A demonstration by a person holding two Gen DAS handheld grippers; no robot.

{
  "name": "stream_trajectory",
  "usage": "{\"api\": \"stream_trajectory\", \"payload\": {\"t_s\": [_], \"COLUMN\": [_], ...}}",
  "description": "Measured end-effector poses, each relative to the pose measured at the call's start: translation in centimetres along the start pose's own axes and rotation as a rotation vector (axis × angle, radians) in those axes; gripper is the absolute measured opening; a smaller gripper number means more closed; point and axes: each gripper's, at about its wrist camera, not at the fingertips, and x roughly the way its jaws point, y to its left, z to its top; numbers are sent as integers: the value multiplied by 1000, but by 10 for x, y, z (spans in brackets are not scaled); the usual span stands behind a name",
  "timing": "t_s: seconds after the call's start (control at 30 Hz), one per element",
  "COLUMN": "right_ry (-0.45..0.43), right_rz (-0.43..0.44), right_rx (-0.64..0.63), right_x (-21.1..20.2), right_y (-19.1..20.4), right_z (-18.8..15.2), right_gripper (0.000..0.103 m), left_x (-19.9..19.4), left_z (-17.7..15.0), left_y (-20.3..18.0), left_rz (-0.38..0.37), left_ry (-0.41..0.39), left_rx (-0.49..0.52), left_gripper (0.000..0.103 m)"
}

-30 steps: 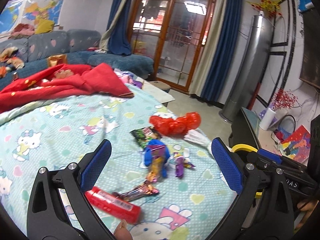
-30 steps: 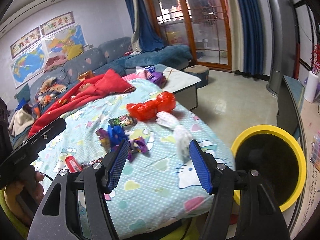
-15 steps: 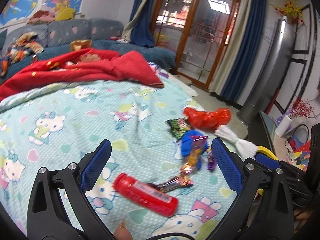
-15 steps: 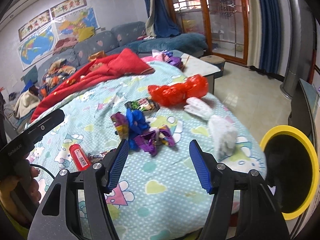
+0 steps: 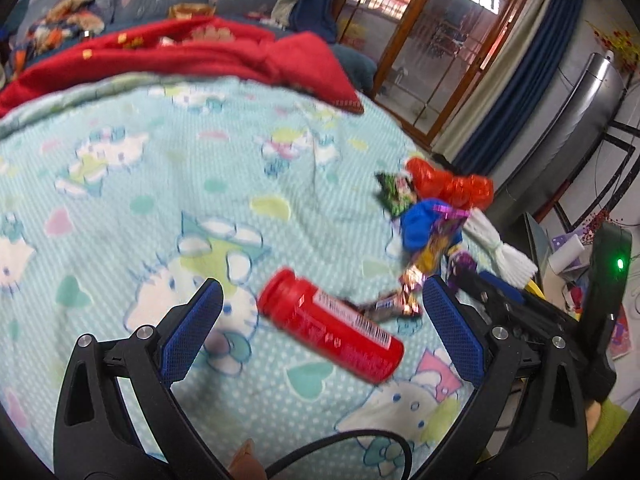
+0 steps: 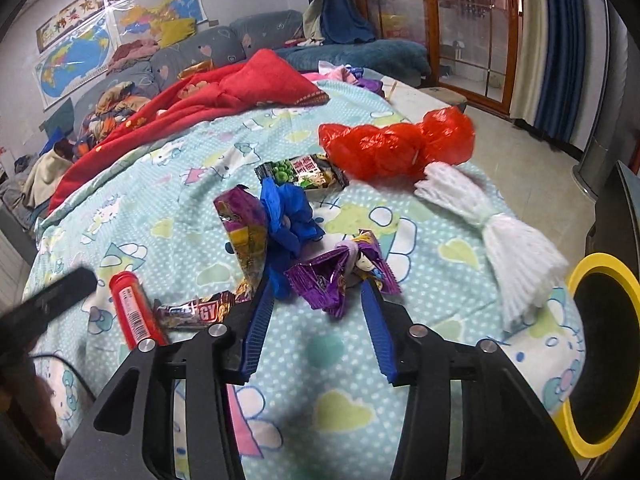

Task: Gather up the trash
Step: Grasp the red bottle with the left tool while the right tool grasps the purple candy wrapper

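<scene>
L wrist view: left gripper (image 5: 320,308) wide open over the bed (image 5: 168,184), red tube (image 5: 330,330) lying between the fingers, untouched. Next, I'd say: drop and squeeze.

R wrist view: right gripper (image 6: 318,298) closing, purple wrapper (image 6: 340,276) at its tips, not pinched yet; yellow-rimmed bin (image 6: 600,354) just right of wrapper.

Both grippers lower, right fingers (image 6: 256,320) narrower, apparently around purple wrapper (image 6: 332,280).
</scene>
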Motion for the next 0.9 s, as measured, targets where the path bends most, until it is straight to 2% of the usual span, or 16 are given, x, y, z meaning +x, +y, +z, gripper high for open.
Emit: {"api": "stream_trajectory", "payload": {"t_s": [0.13,0.2,0.3,0.47,0.5,0.77,0.9], "right_ry": [13,24,27,22,22,17,13], "right_rz": [0,12,21,29,29,29,29], "right_rx": [23,40,51,63,65,52,36], "right_x": [10,14,16,13,12,5,-1], "right_y": [-2,-5,-9,-16,-17,-16,-16], "right_z": [2,2,2,0,-1,-7,-11], "right_gripper": [34,27,24,18,14,14,14], "left_x": [8,14,20,27,28,33,34], "left_z": [-7,-9,-11,-13,-12,-9,-6], "left_y": [2,3,6,11,12,25,30], "left_rz": [-26,-44,-52,-96,-94,-83,-105], "left_ry": [45,72,92,99,98,92,99], "left_rx": [-36,-69,-106,-171,-172,-192,-194], "left_gripper": [91,86,78,74,71,43,39]}}
